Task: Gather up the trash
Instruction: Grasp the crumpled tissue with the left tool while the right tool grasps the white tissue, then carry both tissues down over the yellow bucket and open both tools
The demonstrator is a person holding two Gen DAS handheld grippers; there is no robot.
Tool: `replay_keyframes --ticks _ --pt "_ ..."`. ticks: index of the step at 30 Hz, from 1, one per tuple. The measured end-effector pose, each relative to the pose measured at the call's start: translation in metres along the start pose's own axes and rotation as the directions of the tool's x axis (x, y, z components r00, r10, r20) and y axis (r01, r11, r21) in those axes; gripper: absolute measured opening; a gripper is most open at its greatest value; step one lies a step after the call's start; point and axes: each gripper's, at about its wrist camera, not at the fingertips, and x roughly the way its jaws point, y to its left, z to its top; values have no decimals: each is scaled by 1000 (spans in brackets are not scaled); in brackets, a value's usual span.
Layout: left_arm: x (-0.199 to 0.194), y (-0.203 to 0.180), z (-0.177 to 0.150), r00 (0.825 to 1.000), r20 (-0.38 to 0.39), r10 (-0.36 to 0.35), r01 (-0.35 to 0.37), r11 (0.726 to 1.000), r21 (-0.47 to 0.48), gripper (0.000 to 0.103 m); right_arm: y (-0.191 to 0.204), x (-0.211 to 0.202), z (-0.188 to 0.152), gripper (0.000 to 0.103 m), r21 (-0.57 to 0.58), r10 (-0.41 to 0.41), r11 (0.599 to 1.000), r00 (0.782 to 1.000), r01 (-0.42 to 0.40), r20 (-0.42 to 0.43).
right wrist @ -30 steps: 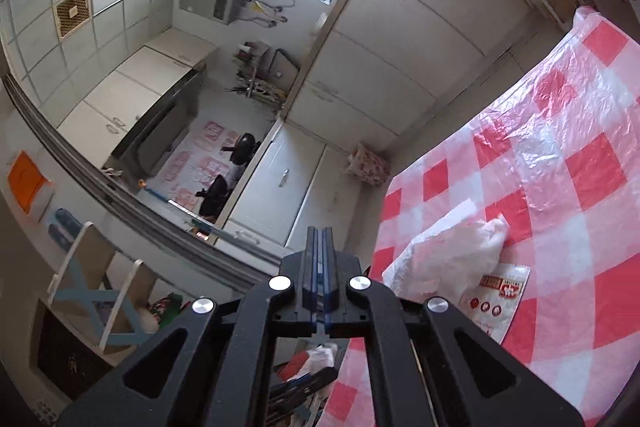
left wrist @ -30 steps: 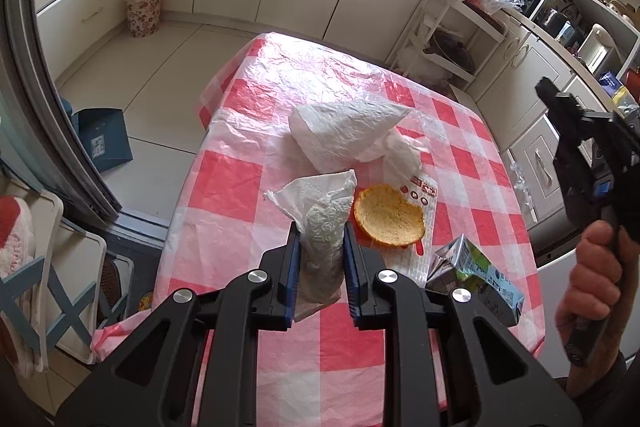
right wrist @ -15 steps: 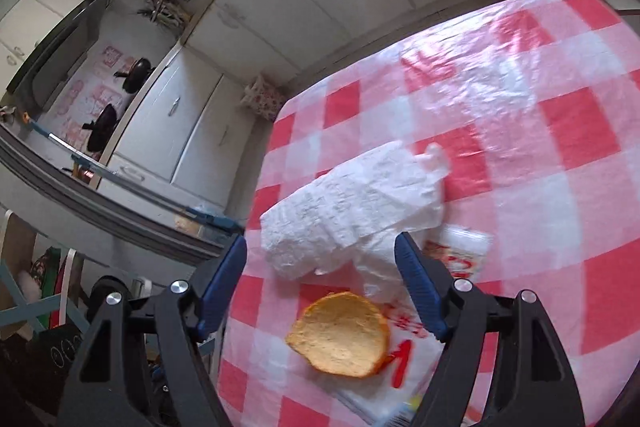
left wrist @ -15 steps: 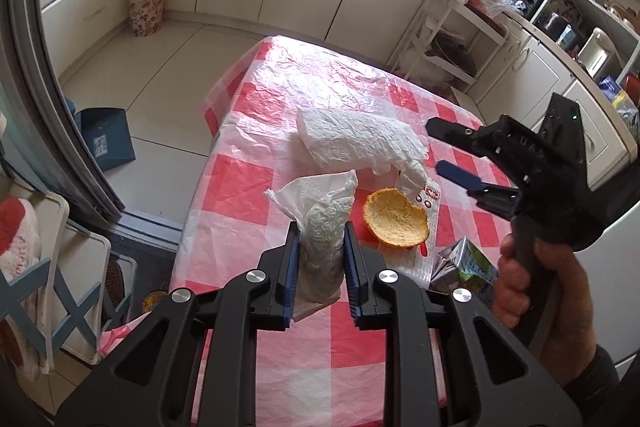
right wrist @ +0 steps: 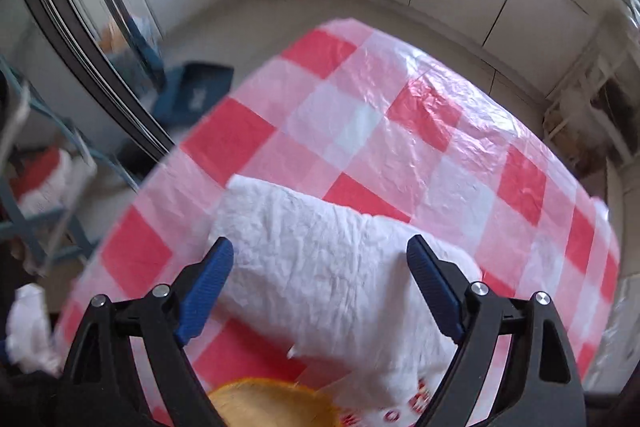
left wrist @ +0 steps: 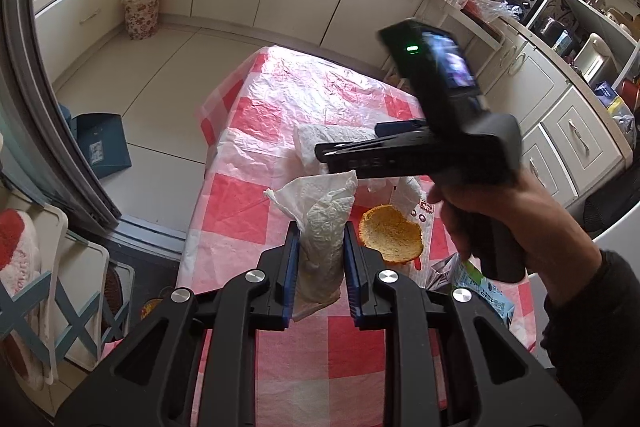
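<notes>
My left gripper [left wrist: 321,231] is shut on a crumpled white paper towel [left wrist: 324,203], held just above the red-and-white checked table [left wrist: 248,123]. A hand [left wrist: 500,211] carries my right gripper [left wrist: 348,141] over a larger crumpled white paper [right wrist: 320,267] lying on the cloth. In the right wrist view that gripper [right wrist: 320,247] points steeply down, its jaws opening wide. The paper lies below and between them, and the pads do not press it. A round yellow-orange peel [left wrist: 390,237] rests on a red-printed wrapper [left wrist: 420,207], with a crushed carton [left wrist: 484,291] beside them.
A flowered waste basket [left wrist: 142,13] stands on the floor by the cabinets beyond the table. A blue box [left wrist: 102,145] lies on the floor to the left. A white folding rack [left wrist: 40,287] stands near the table's left edge. Counters with kitchenware line the right.
The right gripper swung in from the right side over the table, tipped downward and opened from shut to wide. The left gripper has stayed put with the paper towel.
</notes>
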Motion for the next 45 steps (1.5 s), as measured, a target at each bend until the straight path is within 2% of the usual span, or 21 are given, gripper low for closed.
replay_keyframes --ticks 1,2,4,5,6,8,10,12,14,17,21,23,25,27,29,33,34,37,39,42,45 --pt "0 1 0 1000 0 -1 1 1000 -3 19 -1 10 3 80 -13 4 1000 1000 -5 -28" --pt "0 1 1 1000 -1 -1 1 1000 -5 19 -1 17 3 61 -10 32 999 998 -33 -50" --pt "0 2 1 1000 -2 -1 1 1000 -3 19 -7 16 1 44 15 57 998 998 -56 -19" --pt "0 2 1 1000 -4 -1 1 1000 -4 19 -9 14 0 14 24 72 997 997 -72 -11" --pt "0 2 1 1000 -5 -2 2 1000 -5 19 -15 13 -2 4 57 99 994 995 -98 -10" --pt "-1 3 0 1000 -6 -7 7 1000 -12 19 -24 -1 -8 4 94 99 990 994 -104 53" --pt "-3 4 -1 1000 -3 -13 13 1000 -20 19 -33 -30 -16 4 130 141 978 975 -164 169" --pt "-4 3 -2 1000 3 -12 12 1000 -20 19 -40 -64 -25 4 141 175 964 936 -227 305" --pt "-6 2 -3 1000 8 -14 14 1000 -18 19 -43 -105 -43 4 130 182 956 883 -262 434" --pt "-8 -2 -7 1000 14 -19 19 1000 -12 19 -45 -144 -63 4 159 164 947 847 -278 505" --pt "-18 -14 -19 999 29 -36 35 999 19 19 -41 -204 -118 4 159 189 923 771 -351 609" --pt "-29 -25 -29 997 44 -57 54 997 59 19 -32 -223 -153 4 160 191 915 747 -371 637" --pt "-39 -35 -43 995 56 -78 71 992 104 19 -25 -233 -179 4 180 195 901 739 -395 645" --pt "-48 -43 -62 993 50 -106 99 985 138 19 -19 -235 -207 5 214 200 881 741 -423 641" --pt "-54 -51 -88 991 21 -132 127 977 173 19 -11 -234 -252 6 263 192 859 753 -439 629" --pt "-58 -63 -136 985 -66 -162 173 959 225 19 12 -220 -331 7 369 188 812 801 -452 569" --pt "-59 -65 -145 983 -82 -165 180 956 234 19 19 -208 -349 7 401 206 790 816 -465 540" --pt "-54 -74 -179 976 -155 -154 191 946 263 19 34 -174 -384 8 489 210 769 885 -412 416" --pt "-47 -82 -197 970 -199 -141 194 940 280 19 40 -151 -395 8 539 249 742 911 -398 329" --pt "-37 -91 -221 959 -255 -125 200 934 295 19 53 -127 -405 8 559 249 766 948 -318 199" --pt "-27 -99 -243 952 -292 -87 185 928 325 19 65 -113 -412 8 541 226 806 970 -239 93"
